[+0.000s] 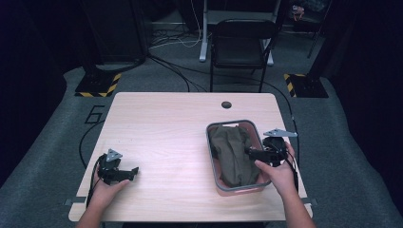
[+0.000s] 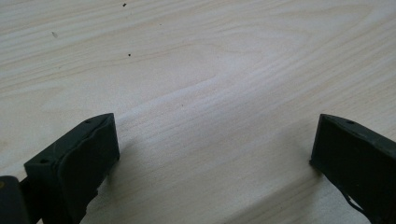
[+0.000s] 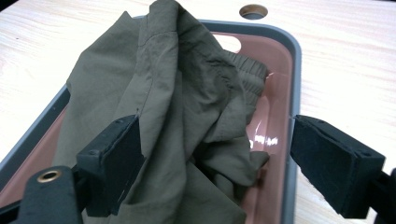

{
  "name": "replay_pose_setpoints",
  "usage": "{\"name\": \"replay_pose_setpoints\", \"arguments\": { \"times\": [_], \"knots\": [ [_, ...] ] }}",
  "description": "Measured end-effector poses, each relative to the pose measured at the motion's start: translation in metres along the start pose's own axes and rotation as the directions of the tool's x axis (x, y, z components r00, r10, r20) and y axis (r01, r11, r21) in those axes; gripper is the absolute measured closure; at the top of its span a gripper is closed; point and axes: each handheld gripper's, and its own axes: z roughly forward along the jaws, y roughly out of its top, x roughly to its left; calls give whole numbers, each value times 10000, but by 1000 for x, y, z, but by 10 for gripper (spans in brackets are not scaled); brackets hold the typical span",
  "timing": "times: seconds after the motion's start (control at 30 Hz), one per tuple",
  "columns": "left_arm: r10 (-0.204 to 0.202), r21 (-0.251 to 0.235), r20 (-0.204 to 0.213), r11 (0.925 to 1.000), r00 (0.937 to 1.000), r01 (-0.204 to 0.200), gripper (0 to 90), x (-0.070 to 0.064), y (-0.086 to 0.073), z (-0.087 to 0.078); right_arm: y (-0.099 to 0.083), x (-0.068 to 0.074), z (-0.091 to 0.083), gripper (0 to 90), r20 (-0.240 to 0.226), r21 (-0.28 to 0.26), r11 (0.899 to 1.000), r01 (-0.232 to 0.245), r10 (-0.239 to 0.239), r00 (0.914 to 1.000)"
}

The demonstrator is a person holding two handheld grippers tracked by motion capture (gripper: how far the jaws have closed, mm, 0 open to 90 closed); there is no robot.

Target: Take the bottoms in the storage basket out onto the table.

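A crumpled olive-green garment (image 1: 234, 153) (image 3: 177, 107) lies in a pink basin with a grey rim (image 1: 212, 167) (image 3: 295, 56) on the right half of the light wooden table (image 1: 161, 137). My right gripper (image 1: 249, 152) (image 3: 215, 154) hovers over the basin's right side, open, with one jaw over the cloth and the other above the rim. My left gripper (image 1: 135, 171) (image 2: 215, 149) rests near the table's front left corner, open, with bare wood between its jaws.
A round cable hole (image 1: 226, 104) (image 3: 253, 10) sits in the table beyond the basin. A black chair (image 1: 242, 45) stands behind the table's far edge. Cables (image 1: 171, 66) run over the grey floor. Bare wood spreads across the table's left and middle.
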Motion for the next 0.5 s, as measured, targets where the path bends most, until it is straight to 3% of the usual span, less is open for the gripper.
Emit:
{"name": "replay_pose_setpoints", "arguments": {
  "times": [0.5],
  "knots": [
    [40,-48,-28,10000,10000,-40,6,0,0,0,10,21,14,128,-122,112,9997,228,-226,9997]
  ]
}}
